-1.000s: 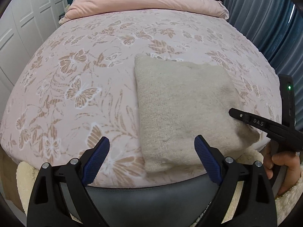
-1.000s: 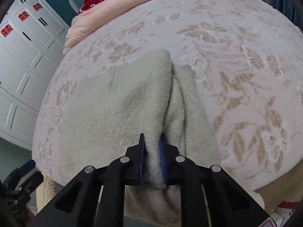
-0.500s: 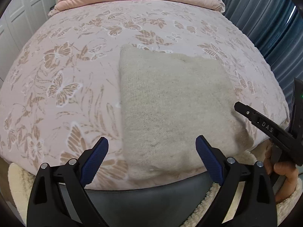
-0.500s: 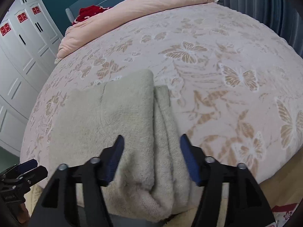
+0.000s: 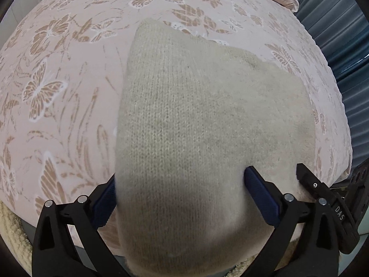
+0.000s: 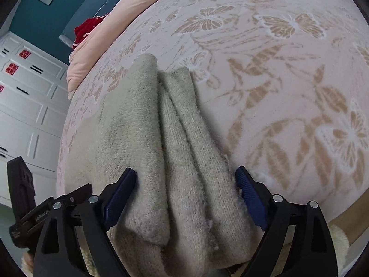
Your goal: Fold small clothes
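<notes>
A folded beige knitted garment (image 5: pixel 203 120) lies on the bed near its front edge. My left gripper (image 5: pixel 180 198) is open, its blue-padded jaws standing on either side of the garment's near left end. In the right wrist view the garment (image 6: pixel 175 161) shows its stacked folded layers. My right gripper (image 6: pixel 184 191) is open, straddling the garment's near right end. The right gripper's finger (image 5: pixel 322 198) shows at the right of the left wrist view, and the left gripper (image 6: pixel 43 210) at the lower left of the right wrist view.
The bed has a pink cover with tan butterflies (image 5: pixel 57 80). A pink duvet (image 6: pixel 96 53) and a red item (image 6: pixel 87 28) lie at the far end. White wardrobe doors (image 6: pixel 25 106) stand to the left, blue curtains (image 5: pixel 346 46) to the right.
My right gripper opened and let go of the garment's fold. Both grippers moved forward and down, so that the garment's near edge now sits between each pair of open jaws.
</notes>
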`<control>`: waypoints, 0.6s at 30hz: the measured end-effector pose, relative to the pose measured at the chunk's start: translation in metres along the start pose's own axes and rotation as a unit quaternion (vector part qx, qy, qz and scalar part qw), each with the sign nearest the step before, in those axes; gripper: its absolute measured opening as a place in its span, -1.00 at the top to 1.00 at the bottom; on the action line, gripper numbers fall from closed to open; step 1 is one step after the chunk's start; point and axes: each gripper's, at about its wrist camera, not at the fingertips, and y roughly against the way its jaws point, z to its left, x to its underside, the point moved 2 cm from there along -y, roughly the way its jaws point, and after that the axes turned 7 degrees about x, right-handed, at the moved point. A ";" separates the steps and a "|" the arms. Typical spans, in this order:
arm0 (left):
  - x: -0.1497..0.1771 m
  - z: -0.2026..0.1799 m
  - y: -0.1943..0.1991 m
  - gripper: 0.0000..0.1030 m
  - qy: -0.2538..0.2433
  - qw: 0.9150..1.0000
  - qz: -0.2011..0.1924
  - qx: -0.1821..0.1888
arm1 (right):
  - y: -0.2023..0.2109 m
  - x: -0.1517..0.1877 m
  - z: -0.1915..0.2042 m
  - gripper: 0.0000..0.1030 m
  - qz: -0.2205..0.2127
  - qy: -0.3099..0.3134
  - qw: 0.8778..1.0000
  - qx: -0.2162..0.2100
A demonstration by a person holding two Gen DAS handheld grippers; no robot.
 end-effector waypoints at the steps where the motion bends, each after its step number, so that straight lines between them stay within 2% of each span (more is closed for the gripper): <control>1: -0.002 0.001 -0.003 -0.91 0.002 1.000 0.001 0.003 | -0.001 0.000 0.000 -0.72 -0.001 0.000 1.000 -0.003; 4: -0.004 0.005 -0.009 -0.91 0.013 1.000 0.003 0.017 | -0.006 0.000 0.005 -0.87 -0.002 0.007 1.000 -0.009; 11: -0.005 0.007 -0.014 -0.91 0.023 0.999 0.003 0.030 | -0.013 -0.006 0.010 -0.90 -0.002 0.003 1.000 -0.005; 12: -0.005 0.006 -0.014 -0.91 0.022 0.999 0.003 0.029 | -0.013 -0.006 0.011 -0.80 0.000 0.004 1.000 -0.005; 13: -0.005 0.006 -0.014 -0.91 0.020 0.999 0.005 0.029 | -0.012 -0.007 0.012 -0.46 0.004 0.005 1.000 -0.014; 15: -0.007 0.004 -0.013 -0.85 0.014 0.999 0.012 0.034 | -0.011 -0.009 0.014 0.01 0.023 -0.013 0.998 -0.054; 16: -0.007 0.001 -0.011 -0.80 0.008 0.999 0.014 0.035 | -0.009 -0.011 0.014 0.19 0.025 -0.020 0.998 -0.055; 18: -0.008 -0.006 -0.002 -0.50 -0.008 0.999 0.013 0.033 | 0.003 -0.012 0.018 0.29 0.016 -0.020 0.998 -0.059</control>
